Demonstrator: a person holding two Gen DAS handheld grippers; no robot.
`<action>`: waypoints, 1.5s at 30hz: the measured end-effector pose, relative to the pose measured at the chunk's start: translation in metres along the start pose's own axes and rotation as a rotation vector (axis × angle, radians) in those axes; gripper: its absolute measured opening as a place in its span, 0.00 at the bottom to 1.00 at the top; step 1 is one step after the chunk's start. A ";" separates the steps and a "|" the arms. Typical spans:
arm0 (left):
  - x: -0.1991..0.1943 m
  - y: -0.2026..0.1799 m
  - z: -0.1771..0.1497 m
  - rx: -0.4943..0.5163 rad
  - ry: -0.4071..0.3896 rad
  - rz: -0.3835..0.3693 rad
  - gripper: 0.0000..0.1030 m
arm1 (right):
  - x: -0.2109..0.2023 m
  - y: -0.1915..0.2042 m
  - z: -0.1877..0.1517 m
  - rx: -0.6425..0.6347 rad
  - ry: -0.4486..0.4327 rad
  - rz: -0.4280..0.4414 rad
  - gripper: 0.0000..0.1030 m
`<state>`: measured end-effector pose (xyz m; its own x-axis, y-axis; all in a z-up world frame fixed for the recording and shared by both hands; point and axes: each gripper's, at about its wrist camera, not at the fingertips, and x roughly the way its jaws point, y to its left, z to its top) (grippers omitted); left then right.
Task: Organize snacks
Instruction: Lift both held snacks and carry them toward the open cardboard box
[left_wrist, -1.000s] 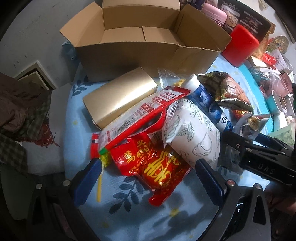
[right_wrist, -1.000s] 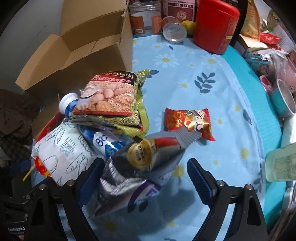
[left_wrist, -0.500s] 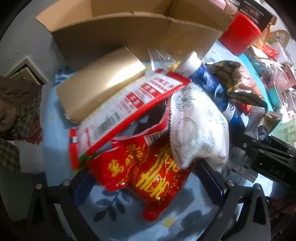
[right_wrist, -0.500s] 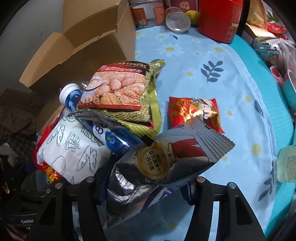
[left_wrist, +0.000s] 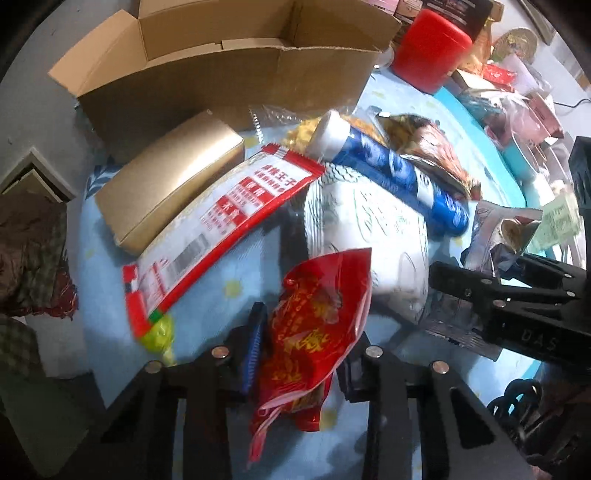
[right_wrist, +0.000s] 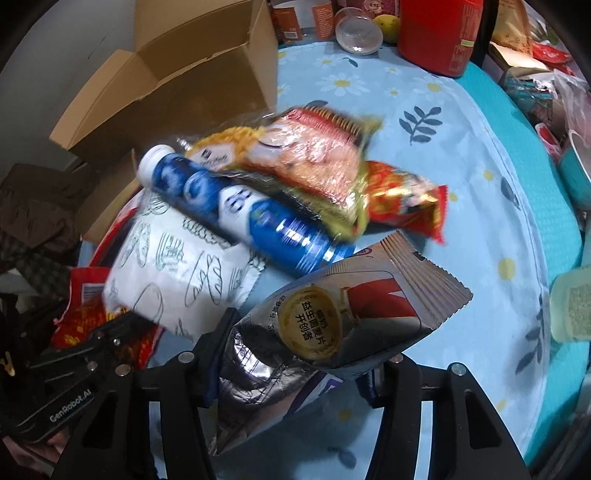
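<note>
Through my left wrist camera, my left gripper is now clamping the red snack packet at the lower centre of the frame. A second ago the fingers were standing wide on either side of it; they have just been closing, and now the blue pads are pinching the packet, which is crumpling and standing up between them instead of lying flat on the counter. The rest of the pile is lying beyond it: the red-and-white sachet, the white bread-print bag, the blue bottle and the gold box. The open cardboard box is sitting across the top of the frame, well apart from my packet, and I am judging it to be where the snacks belong.

Through my right wrist camera, my right gripper is squeezing the silver foil pouch at the lower centre. These fingers too have just been closing from a wide stance, and the pouch is now wedged between them, its sealed end sticking up to the right. The blue bottle and the cereal bag are blurring in the middle of the frame, so the pile is shifting as I am taking hold. The cardboard box is at upper left.

With both packets gripped, I am reckoning the next step is lifting them clear and carrying them to the box.
</note>
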<state>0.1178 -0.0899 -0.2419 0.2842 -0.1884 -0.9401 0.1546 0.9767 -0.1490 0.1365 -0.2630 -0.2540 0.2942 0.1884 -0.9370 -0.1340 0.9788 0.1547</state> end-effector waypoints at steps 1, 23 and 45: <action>0.000 0.001 -0.004 0.000 0.007 -0.001 0.32 | -0.002 0.000 -0.008 -0.001 0.004 0.002 0.53; -0.001 0.001 -0.036 0.136 0.018 0.043 0.40 | 0.004 0.033 -0.053 0.000 0.055 -0.022 0.56; -0.005 0.011 -0.030 0.134 -0.005 -0.009 0.32 | 0.007 0.041 -0.052 -0.022 0.040 -0.041 0.53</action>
<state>0.0893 -0.0751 -0.2484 0.2871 -0.1985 -0.9371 0.2826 0.9523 -0.1151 0.0836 -0.2255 -0.2707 0.2624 0.1442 -0.9541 -0.1438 0.9836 0.1091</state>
